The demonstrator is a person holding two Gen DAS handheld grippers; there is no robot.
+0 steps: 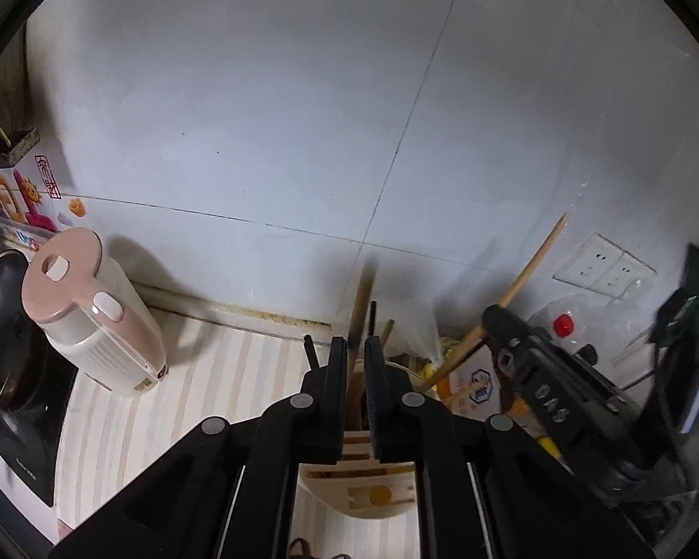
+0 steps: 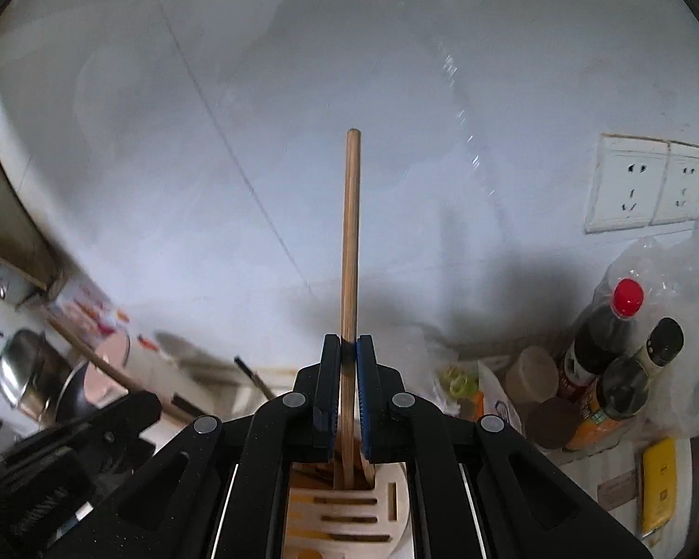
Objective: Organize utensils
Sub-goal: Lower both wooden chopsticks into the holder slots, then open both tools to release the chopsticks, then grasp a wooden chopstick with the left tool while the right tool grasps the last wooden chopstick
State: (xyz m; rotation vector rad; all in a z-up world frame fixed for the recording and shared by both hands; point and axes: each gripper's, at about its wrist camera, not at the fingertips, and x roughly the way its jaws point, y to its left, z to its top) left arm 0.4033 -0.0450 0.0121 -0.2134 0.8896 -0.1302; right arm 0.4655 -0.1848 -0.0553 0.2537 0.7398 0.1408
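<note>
The worktop (image 1: 237,372), covered in a striped sheet, ends at a tiled wall (image 1: 303,116) along its back edge. Toward its left edge stand a pink kettle (image 1: 88,312) and a black pan (image 1: 0,326) on a stove; between the kettle and the rack the striped surface lies bare. Toward the right edge bottles (image 2: 606,340), a plastic bag (image 2: 685,326) and a yellow box (image 2: 659,480) stand close together below the wall sockets (image 2: 647,184). The wooden rack (image 2: 349,517), with slotted top, stands near the back edge between these two groups. The left tongs (image 1: 358,349) are nearly closed on a dark-tipped wooden stick (image 1: 361,307) that rises upright from the rack; the stick passes between the pads, but actual contact cannot be confirmed because of blur. The right tongs (image 2: 348,363) are clamped on a chopstick (image 2: 352,233), pads touching both sides of it. The chopstick stands almost vertical, its lower end inside the rack's back compartment and its upper end well above the fingertips. In the left wrist view the right tongs (image 1: 489,321) sit just to the right of the rack, with the chopstick tilted up and right against the wall.
</note>
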